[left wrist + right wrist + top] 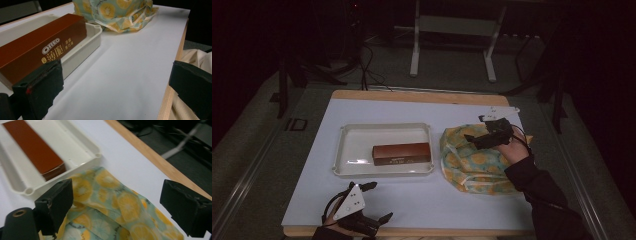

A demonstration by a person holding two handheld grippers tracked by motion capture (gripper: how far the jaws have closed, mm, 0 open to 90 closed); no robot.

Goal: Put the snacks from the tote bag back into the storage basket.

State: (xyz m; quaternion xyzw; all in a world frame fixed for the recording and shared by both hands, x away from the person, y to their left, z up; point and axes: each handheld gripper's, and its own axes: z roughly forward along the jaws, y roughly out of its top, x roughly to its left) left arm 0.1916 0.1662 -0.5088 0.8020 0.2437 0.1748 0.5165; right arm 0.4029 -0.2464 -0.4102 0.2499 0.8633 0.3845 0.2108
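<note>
1. Your right gripper (475, 136) hovered over the fruit-print bag (472, 162), which lay on the white table cover (412, 210) just to the right of the tray (343, 150). Its jaws stood wide apart with nothing pinched between them; in the right gripper view the bag's fabric (112, 205) lay below the gap, and I could not tell whether the pads were touching it.

2. Your left gripper (379, 202) rested near the front edge of the table, well apart from the bag. Its jaws were also spread and empty; in the left gripper view only bare table cover lay between them.

3. The brown biscuit box (401, 153) lay flat inside the tray, along its near side toward the right end. Judging by that, the box looked already placed, so that part seemed done.

4. The bag itself sat crumpled and partly slumped, its pale handles (474, 184) trailing at the near side. I could not see whether anything remained inside it.

5. What appeared to be left was the bag: either taking hold of it or drawing something more out of it. Since neither gripper held anything, I would judge you were between grasps, with the right hand placed for the next one.

6. The left hand looked idle and free to steady the bag if the fabric shifted.
</note>
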